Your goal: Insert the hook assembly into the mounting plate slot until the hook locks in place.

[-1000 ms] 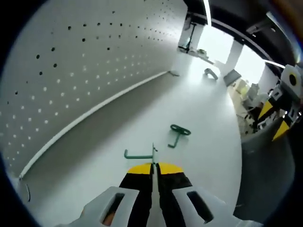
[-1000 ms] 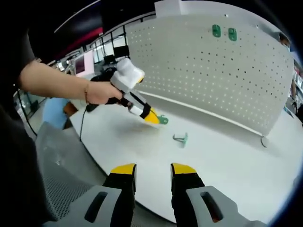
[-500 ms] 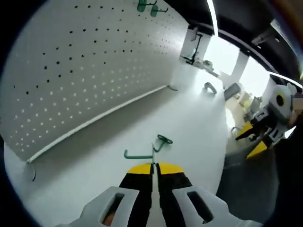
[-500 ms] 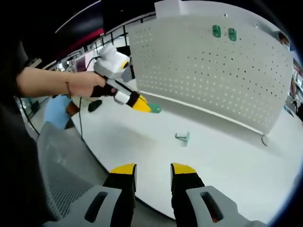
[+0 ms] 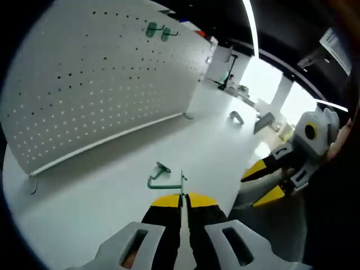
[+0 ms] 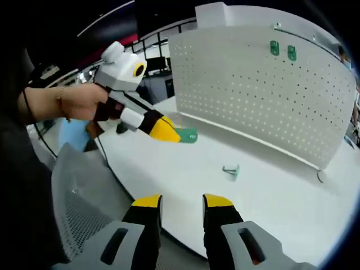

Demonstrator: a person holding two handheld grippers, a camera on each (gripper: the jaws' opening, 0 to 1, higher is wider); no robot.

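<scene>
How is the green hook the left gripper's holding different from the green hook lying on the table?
The held hook is clamped between the shut fingers of the left gripper and is up off the table; the loose hook lies free on the white tabletop, touched by nothing. In the right gripper view the held one shows its flat green plate end, while the loose one shows its bent wire. Both are green, and neither is on the pegboard yet.

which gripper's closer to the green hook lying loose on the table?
Left. The left gripper, shut on another green hook, hangs in the air up and to the side of the loose hook. The right gripper, open, sits back at the table edge, farther off.
</scene>
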